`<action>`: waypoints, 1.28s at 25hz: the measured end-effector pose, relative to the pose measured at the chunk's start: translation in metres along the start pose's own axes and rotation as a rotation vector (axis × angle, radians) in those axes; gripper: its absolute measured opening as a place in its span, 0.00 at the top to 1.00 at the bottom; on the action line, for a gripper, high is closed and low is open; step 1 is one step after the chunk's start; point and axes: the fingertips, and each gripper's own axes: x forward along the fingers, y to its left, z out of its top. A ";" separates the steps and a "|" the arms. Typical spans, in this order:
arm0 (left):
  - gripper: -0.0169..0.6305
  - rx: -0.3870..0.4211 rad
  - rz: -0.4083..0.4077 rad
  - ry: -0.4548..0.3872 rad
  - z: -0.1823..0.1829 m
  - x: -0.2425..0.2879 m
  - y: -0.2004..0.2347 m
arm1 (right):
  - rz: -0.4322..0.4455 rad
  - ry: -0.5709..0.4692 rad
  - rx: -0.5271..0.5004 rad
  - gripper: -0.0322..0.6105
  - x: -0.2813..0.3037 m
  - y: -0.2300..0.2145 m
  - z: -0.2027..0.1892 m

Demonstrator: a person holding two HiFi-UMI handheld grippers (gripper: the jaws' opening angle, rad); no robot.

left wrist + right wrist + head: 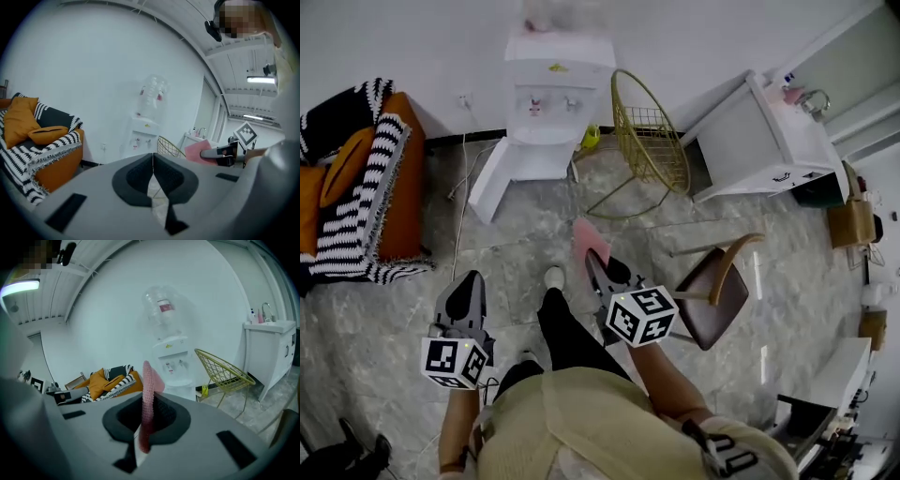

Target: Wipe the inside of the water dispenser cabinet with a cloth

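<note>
1. Currently the right gripper (592, 267) is clenched on a pink cloth (585, 238). In the right gripper view its jaws (146, 405) pinch the cloth (149, 380) along a folded edge, and the free end stands up above the tips.
2. The left gripper (469, 286) is clamped shut with nothing in it. In the left gripper view its dark pads (153, 158) meet in a thin line, with only floor showing behind them.
3. The white water dispenser (548, 98) stands against the far wall, well apart from both grippers, with a clear bottle on top (161, 303).
4. At its foot a white door panel (492, 178) stands swung out toward the left of the head view. The inside of the cabinet cannot be made out from here.
5. Both grippers are held low in front of the person (581, 412), above the marbled floor (516, 262), and both point roughly toward the dispenser.
6. A gold wire chair (654, 141) sits just right of the dispenser, with a small yellow-green bottle (592, 139) between them on the floor.
7. An orange sofa (398, 187) with a black-and-white striped blanket (356, 216) lies to the left.
8. A white sink cabinet (755, 141) and a brown wooden chair (712, 295) are on the right.
</note>
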 end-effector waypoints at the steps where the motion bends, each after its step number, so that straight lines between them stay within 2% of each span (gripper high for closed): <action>1: 0.95 0.002 0.008 -0.004 0.003 0.020 0.004 | 0.002 0.010 -0.010 0.91 0.014 -0.012 0.009; 8: 0.95 0.027 0.014 0.036 0.004 0.145 0.022 | 0.029 0.105 -0.048 0.91 0.101 -0.080 0.039; 14: 0.95 0.070 0.000 0.087 -0.010 0.208 0.037 | 0.043 0.189 -0.072 0.91 0.160 -0.115 0.031; 18: 0.95 0.088 0.010 0.118 -0.029 0.234 0.068 | 0.024 0.209 -0.050 0.91 0.196 -0.130 0.013; 22: 0.95 0.074 -0.001 0.156 -0.068 0.266 0.102 | -0.004 0.200 -0.071 0.91 0.233 -0.148 -0.012; 27: 0.95 0.105 -0.028 0.197 -0.130 0.315 0.130 | -0.074 0.171 -0.067 0.91 0.284 -0.186 -0.061; 32: 0.95 0.121 -0.067 0.192 -0.188 0.356 0.148 | -0.115 0.126 -0.071 0.91 0.328 -0.215 -0.108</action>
